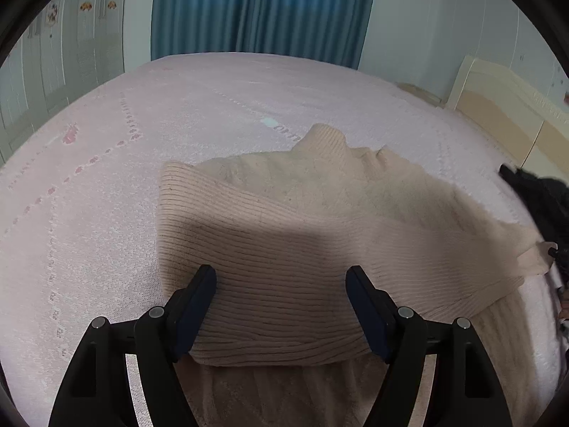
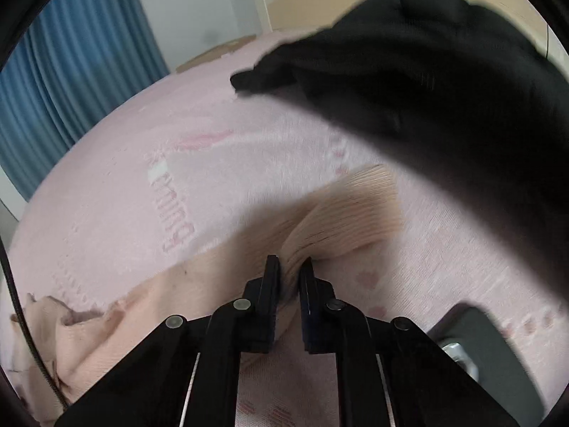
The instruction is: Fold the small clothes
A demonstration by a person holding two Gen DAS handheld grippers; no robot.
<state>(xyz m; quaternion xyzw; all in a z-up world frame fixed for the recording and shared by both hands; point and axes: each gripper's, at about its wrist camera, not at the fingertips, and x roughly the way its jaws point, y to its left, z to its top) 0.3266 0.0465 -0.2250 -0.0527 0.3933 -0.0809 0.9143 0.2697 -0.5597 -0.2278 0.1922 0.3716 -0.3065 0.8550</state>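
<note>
- On the pink bed (image 1: 106,185), as the left wrist view is showing it, a beige ribbed sweater (image 1: 284,235) is lying partly folded, one ribbed panel doubled over the body and its near edge reaching toward the camera.
- The left gripper (image 1: 281,277) is hovering over that near folded edge with its fingers spread wide apart, straddling the fabric and clamping nothing.
- A blue curtain (image 1: 263,7) is hanging behind the bed, and a black garment (image 1: 533,192) is lying at the right edge, close to the sweater's far sleeve.
- From the right wrist view, the right gripper (image 2: 290,267) is pinching a bunched ridge of the sweater (image 2: 341,213), its fingers drawn nearly together on the knit, which is fanning out beyond the tips.
- The black garment (image 2: 426,89) is filling the upper right of this view, blurred, so whether it is touching the sweater here is hard to tell.
- More beige fabric is trailing off to the lower left across the bed (image 2: 142,149).
- Handling judgement: the knit is looking soft, limp and stretchy, light enough to lift from one pinch yet prone to sagging and creasing.
- Gripping at a hem, cuff or folded edge, where layers are doubling up, should be giving the firmest hold; a single loose layer is likely to be slipping or stretching.
</note>
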